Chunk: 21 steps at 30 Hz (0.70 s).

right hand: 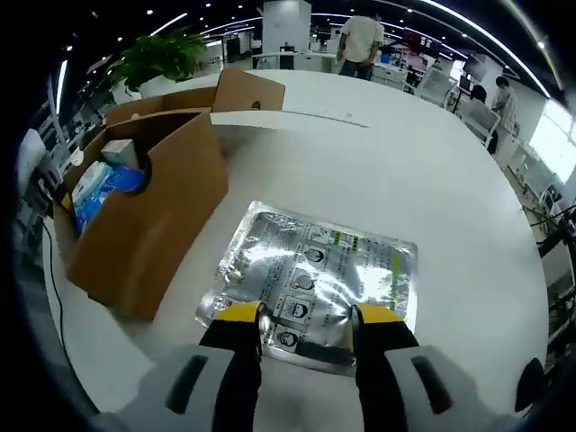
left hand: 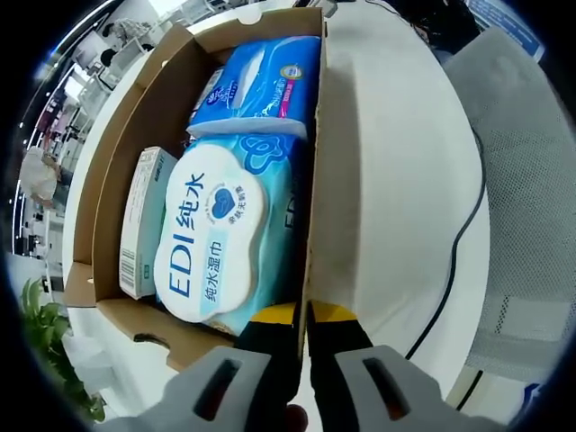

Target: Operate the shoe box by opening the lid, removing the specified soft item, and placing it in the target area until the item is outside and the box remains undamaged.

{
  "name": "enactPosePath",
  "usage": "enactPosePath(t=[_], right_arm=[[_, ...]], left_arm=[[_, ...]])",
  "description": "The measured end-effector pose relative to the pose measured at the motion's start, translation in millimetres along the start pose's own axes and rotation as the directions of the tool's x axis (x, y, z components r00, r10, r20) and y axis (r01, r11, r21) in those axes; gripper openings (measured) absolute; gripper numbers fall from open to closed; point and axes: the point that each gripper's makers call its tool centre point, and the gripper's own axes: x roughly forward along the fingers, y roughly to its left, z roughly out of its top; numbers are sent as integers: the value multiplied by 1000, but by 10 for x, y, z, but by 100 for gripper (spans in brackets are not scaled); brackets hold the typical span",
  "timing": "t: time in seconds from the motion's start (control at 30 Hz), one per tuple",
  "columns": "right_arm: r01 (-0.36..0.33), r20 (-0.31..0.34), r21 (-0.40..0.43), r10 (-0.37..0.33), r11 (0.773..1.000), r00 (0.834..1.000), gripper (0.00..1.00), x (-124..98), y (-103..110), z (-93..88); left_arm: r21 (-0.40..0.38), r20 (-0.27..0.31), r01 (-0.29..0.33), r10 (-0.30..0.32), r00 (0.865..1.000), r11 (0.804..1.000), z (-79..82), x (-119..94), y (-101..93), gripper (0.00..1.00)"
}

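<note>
Cardboard, brown and open-topped, the shoe box (left hand: 108,225) lies before the left gripper (left hand: 301,315) in the left gripper view. Its fingers (left hand: 270,328) are pressed together on the box's side wall, steadying it. Inside sit a pale blue wet-wipe pack with a white oval lid (left hand: 216,238), a blue tissue pack (left hand: 261,85) and a slim white carton (left hand: 142,220).

In the right gripper view, the silver foil pouch (right hand: 315,279) lies flat on the white table (right hand: 450,180), outside the box and just beside it. The right gripper (right hand: 306,319) stands spread, the pouch's near edge between its fingers (right hand: 238,328); whether they touch it I cannot tell.
</note>
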Motion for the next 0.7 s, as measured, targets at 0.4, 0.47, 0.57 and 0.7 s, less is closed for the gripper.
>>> enactPosePath(t=[0.4, 0.47, 0.57, 0.7], right_arm=[[-2, -17, 2, 2, 1000, 1000, 37, 188, -86, 208], [1, -20, 4, -1, 1000, 1000, 37, 213, -101, 234], [11, -20, 11, -11, 1000, 1000, 37, 253, -116, 267], [14, -17, 15, -14, 1000, 1000, 37, 285, -139, 301]], left_arm=[[24, 4, 4, -4, 1000, 1000, 5, 6, -12, 2], [26, 3, 7, -7, 1000, 1000, 4, 10, -13, 1], [26, 2, 8, -8, 1000, 1000, 3, 11, -21, 1], [27, 1, 10, -10, 1000, 1000, 6, 7, -28, 1]])
